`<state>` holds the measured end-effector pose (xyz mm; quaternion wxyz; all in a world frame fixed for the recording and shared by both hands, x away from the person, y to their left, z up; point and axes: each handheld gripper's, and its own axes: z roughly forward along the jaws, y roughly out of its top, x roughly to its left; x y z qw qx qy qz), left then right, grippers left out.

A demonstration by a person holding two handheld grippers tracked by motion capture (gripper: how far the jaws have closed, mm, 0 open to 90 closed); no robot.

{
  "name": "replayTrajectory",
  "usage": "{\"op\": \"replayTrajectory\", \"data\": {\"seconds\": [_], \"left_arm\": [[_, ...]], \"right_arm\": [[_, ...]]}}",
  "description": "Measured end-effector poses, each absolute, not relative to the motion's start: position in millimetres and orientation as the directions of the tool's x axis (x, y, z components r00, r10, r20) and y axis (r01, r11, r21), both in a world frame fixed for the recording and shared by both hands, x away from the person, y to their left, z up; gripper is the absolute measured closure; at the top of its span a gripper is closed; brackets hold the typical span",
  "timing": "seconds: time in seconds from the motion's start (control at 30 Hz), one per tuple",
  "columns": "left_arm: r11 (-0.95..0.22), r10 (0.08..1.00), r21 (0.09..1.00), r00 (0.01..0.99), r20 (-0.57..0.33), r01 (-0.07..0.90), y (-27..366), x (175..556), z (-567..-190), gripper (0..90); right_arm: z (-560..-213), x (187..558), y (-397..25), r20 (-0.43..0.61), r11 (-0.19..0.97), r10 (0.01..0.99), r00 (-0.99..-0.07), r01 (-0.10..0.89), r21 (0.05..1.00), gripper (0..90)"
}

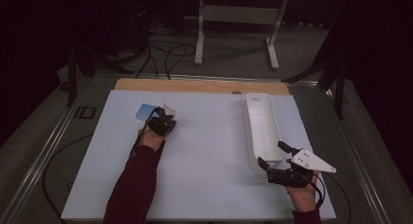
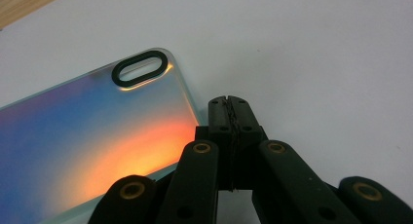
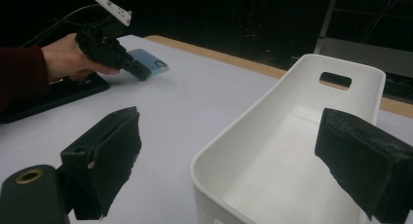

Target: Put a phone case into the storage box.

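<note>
Overhead, the phone case (image 1: 145, 111) lies flat toward the far left of the pale desk (image 1: 204, 156), with the left gripper (image 1: 163, 122) at its near right corner; bare desk spreads between it and the white bin (image 1: 263, 129), which runs along the right side. The right gripper (image 1: 275, 156) sits at the bin's near end, close to the desk's right edge. Next, the left gripper view: fingers (image 2: 229, 118) pressed together, holding nothing, just beside the case's long edge; the case (image 2: 97, 141) is translucent, shimmering blue to orange, with a black oval camera opening. Lastly, the right gripper view: fingers (image 3: 114, 153) wide apart, straddling the bin's (image 3: 292, 151) near rim
</note>
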<state>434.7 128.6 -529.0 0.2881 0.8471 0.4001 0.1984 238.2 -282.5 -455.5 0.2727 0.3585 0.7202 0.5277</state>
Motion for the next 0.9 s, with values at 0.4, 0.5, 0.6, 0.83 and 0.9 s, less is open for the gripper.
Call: {"op": "replayTrajectory", "data": {"seconds": [0.4,0.5,0.6,0.83,0.9], "left_arm": [[-0.501,0.807,0.647,0.581,0.109,0.575,127.9,449.5,-529.6,90.0],[-0.505,0.806,0.643,0.581,0.114,0.575,126.4,453.2,-529.5,90.0],[-0.504,0.807,0.646,0.579,0.115,0.573,126.2,456.3,-530.0,90.0],[-0.504,0.813,0.640,0.568,0.126,0.580,128.6,466.2,-529.6,89.9],[-0.502,0.815,0.639,0.566,0.125,0.582,129.2,468.0,-529.6,89.9]], "right_arm": [[-456.2,238.4,-285.5,-0.008,0.179,0.810,-0.587,0.233,0.956,9.0],[-456.2,238.5,-285.5,-0.008,0.178,0.810,-0.587,0.233,0.956,9.0],[-456.5,238.7,-285.9,-0.007,0.177,0.810,-0.586,0.234,0.956,9.0],[-458.6,239.4,-287.5,0.000,0.175,0.812,-0.583,0.243,0.954,9.0],[-458.7,239.3,-287.7,0.000,0.173,0.813,-0.583,0.242,0.955,9.0]]}}
